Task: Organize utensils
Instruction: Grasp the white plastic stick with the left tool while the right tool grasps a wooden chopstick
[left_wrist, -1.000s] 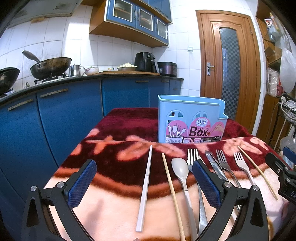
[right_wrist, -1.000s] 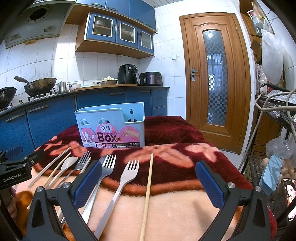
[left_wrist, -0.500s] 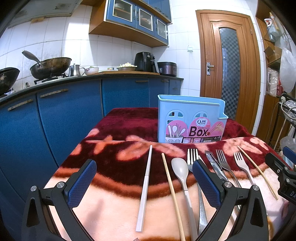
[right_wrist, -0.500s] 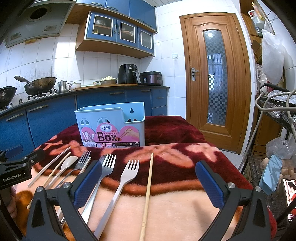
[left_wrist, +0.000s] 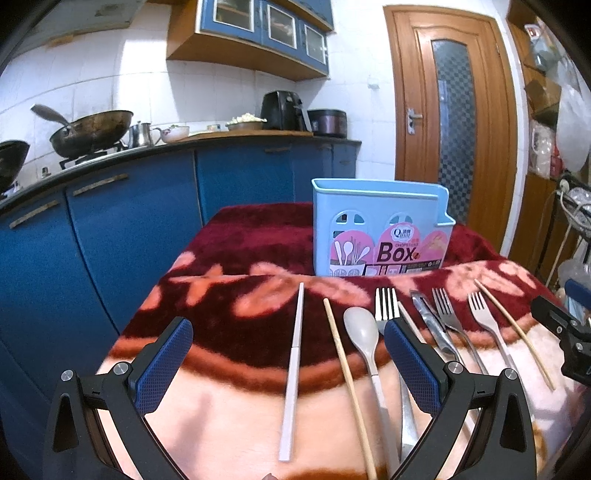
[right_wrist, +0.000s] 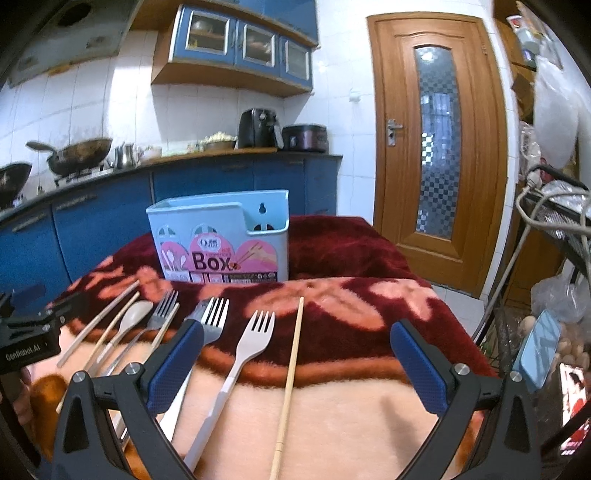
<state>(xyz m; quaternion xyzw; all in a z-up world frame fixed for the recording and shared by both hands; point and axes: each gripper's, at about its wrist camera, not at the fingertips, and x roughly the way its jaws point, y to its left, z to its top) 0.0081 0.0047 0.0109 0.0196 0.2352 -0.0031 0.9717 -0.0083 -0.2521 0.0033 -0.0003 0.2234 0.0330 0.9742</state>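
left tool (left_wrist: 288, 363) gaping wide, holding nothing | right tool (right_wrist: 295, 360) same | utensils (left_wrist: 384, 343) lying side by side on the blanket (left_wrist: 229, 295), long axes pointing at the blue box (left_wrist: 380, 236) behind

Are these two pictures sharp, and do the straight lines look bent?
Left wrist view: sharp; the door frame bows from fisheye distortion, dark corners. Right wrist view: utensil box label readable, the wok looks slightly soft, window glare on the door glass.
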